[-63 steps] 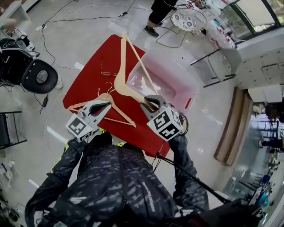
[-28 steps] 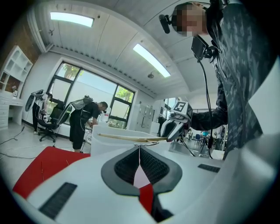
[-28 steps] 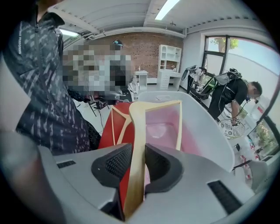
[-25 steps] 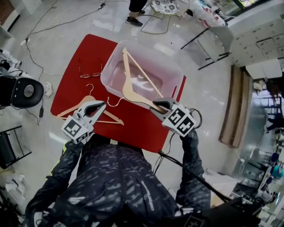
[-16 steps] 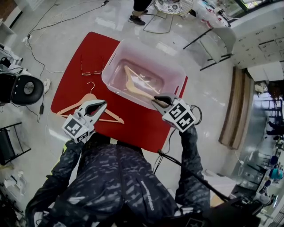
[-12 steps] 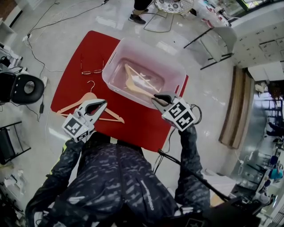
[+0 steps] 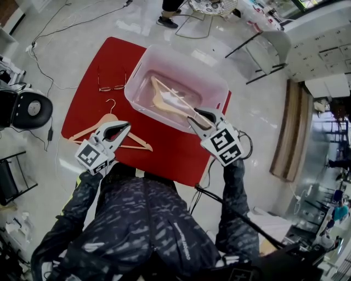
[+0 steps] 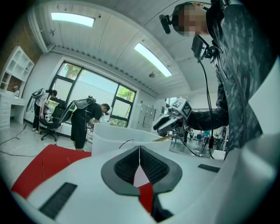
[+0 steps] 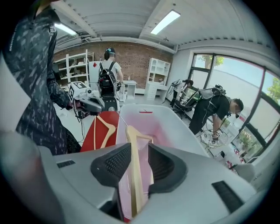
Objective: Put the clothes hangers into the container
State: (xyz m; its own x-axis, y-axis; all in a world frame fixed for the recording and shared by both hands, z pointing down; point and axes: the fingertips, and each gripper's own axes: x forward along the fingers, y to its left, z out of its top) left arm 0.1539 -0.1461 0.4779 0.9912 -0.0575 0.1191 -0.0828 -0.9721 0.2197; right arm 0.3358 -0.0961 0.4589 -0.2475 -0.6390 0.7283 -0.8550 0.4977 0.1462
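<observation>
Wooden hanger (image 7: pixel 162 103) lower (translucent pink tub (image 7: pixel 218 86))

Head view stuff you can't fully see: the near end of the wooden hanger (image 7: pixel 164 104) in the container (image 7: pixel 219 88) vanishes behind the right gripper (image 7: pixel 193 116). Its jaws have just been opening, with that hanger between them. The left gripper (image 7: pixel 125 127) covers part of the other hanger (image 7: pixel 90 129) on its 4 o'clock side. The table (image 7: pixel 164 153) loses its 6 o'clock edge under the person's torso (image 7: pixel 142 219). At 12 o'clock a bystander (image 7: pixel 174 5) is cropped to legs, and at 9 o'clock the chair (image 7: pixel 27 110) is clipped.
</observation>
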